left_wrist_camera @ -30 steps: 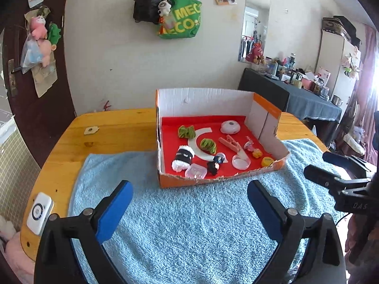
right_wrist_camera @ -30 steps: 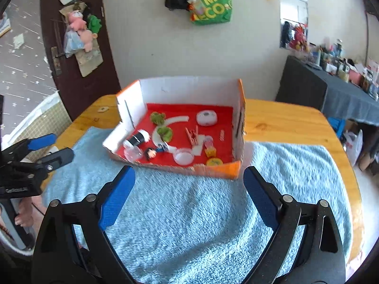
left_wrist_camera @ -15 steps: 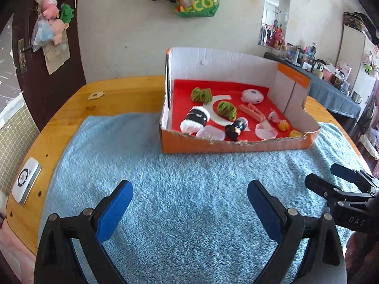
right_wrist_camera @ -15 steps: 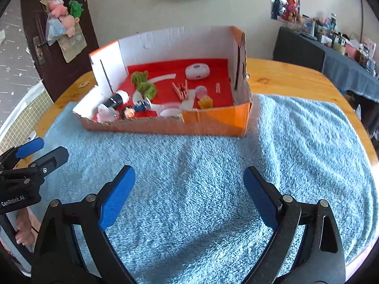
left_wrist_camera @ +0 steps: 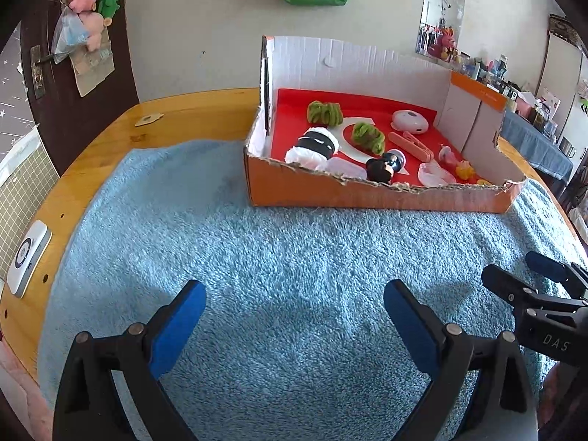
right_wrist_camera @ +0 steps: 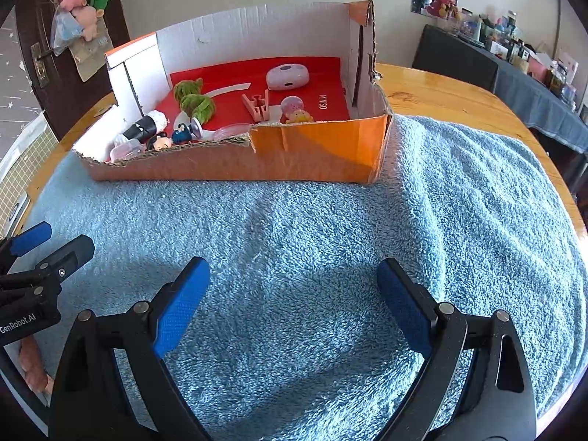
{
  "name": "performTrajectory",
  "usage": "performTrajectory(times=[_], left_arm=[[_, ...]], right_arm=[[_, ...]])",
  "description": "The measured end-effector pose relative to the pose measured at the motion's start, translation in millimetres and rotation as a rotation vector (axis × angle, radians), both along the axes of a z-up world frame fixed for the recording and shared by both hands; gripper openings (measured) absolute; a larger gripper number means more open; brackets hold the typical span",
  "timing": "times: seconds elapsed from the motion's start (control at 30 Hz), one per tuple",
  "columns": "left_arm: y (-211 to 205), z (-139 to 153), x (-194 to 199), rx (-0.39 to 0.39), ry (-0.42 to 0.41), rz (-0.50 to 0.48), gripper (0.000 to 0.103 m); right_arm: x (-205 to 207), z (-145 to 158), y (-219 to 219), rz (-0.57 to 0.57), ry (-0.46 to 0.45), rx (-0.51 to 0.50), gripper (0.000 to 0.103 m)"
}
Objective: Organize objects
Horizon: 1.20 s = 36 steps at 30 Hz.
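Observation:
An orange cardboard box [left_wrist_camera: 367, 196] [right_wrist_camera: 312, 154] with a red floor stands on a blue towel [left_wrist_camera: 294, 264] [right_wrist_camera: 294, 228]. Inside lie two green yarn bundles [left_wrist_camera: 325, 112], a black-and-white roll [left_wrist_camera: 316, 143], a pink clip [left_wrist_camera: 409, 145] [right_wrist_camera: 257, 104], a pale oval case [left_wrist_camera: 409, 121] [right_wrist_camera: 287, 76], a small dark-haired figure [left_wrist_camera: 382, 169] [right_wrist_camera: 160, 142] and several small trinkets. My left gripper [left_wrist_camera: 294, 296] hovers open over the towel, well short of the box, nothing between its blue pads. My right gripper [right_wrist_camera: 293, 279] is open likewise, empty, near the towel's front.
The round wooden table [left_wrist_camera: 92, 154] [right_wrist_camera: 441, 92] carries a white device [left_wrist_camera: 27, 257] at its left edge. Bags and plush toys [left_wrist_camera: 84, 3] hang on the wall and door behind. A cluttered dark sideboard [right_wrist_camera: 514, 66] stands at the right.
Both grippers have sunk toward the towel and tilted a little further down. The box looms larger and higher in both views. Jaws stay wide apart.

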<state>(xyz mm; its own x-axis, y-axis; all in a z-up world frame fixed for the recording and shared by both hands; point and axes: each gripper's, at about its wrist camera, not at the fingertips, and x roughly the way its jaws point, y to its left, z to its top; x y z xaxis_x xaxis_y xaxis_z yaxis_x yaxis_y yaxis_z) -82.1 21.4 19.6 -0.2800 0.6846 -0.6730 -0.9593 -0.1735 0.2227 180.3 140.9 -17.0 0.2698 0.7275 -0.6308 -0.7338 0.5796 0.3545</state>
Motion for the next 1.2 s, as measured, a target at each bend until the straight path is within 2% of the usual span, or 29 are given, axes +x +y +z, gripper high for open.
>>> performTrajectory(times=[0.33, 0.63, 1.07, 1.2], left_arm=[[6, -7, 0, -0.033, -0.009, 0.017, 0.099], [10, -12, 6, -0.045, 0.040, 0.028, 0.099], [12, -13, 5, -0.047, 0.050, 0.031, 0.102], [13, -13, 6, -0.051, 0.054, 0.034, 0.103]], right_arm=[[1, 0, 2, 0.001, -0.007, -0.016, 0.094], [-2, -2, 3, -0.001, -0.032, -0.042, 0.094], [-3, -2, 6, -0.003, -0.033, -0.046, 0.096], [-3, -2, 6, -0.001, -0.033, -0.052, 0.099]])
